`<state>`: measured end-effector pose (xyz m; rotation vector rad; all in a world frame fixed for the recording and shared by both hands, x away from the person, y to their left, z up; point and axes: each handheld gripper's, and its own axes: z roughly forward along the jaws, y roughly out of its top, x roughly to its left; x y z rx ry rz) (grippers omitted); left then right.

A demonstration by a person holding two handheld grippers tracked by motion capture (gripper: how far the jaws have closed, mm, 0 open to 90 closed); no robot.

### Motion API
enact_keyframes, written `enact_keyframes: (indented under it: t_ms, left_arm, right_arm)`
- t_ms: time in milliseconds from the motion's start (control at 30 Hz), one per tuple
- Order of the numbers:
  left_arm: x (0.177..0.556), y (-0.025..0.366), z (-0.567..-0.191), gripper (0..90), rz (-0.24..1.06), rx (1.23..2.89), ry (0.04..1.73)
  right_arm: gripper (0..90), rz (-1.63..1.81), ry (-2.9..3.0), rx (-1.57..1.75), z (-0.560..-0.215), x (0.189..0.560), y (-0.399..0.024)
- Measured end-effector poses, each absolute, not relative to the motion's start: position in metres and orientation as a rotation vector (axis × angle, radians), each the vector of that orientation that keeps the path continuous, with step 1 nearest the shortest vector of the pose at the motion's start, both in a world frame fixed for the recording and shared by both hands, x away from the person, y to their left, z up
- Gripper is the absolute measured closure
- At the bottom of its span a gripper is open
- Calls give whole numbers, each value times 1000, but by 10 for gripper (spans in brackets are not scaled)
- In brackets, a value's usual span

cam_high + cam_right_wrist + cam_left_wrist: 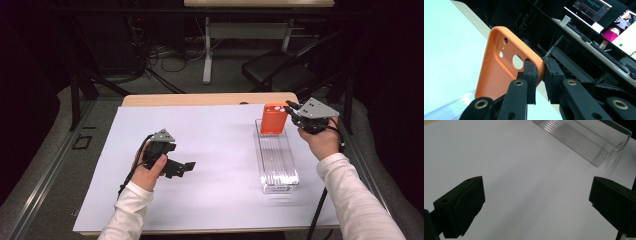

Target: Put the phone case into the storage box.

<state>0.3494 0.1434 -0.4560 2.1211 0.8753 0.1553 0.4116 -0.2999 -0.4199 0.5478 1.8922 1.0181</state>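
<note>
High view: our right gripper (295, 111) holds the orange phone case (274, 118) upright over the clear tray's (276, 165) far end, near the table's right edge | left gripper view: our left gripper (536, 202) jaws wide over white sheet (519, 170) | right gripper view: jaws pinch case rim.

Overhead forward-down view; two close gripper-mounted views, clear tray (276, 157) shared.

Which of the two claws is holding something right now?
The right claw, pinched on the edge of the orange phone case above the clear tray. The left claw stands open over bare table.
</note>
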Motion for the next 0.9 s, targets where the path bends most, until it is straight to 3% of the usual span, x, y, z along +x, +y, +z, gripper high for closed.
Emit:
enact_keyframes:
  t_ms: [900]
  left_arm:
    - [346,146,-452,7,163,2103,869]
  right_arm:
    - [809,914,1885,540,-455,445,-287]
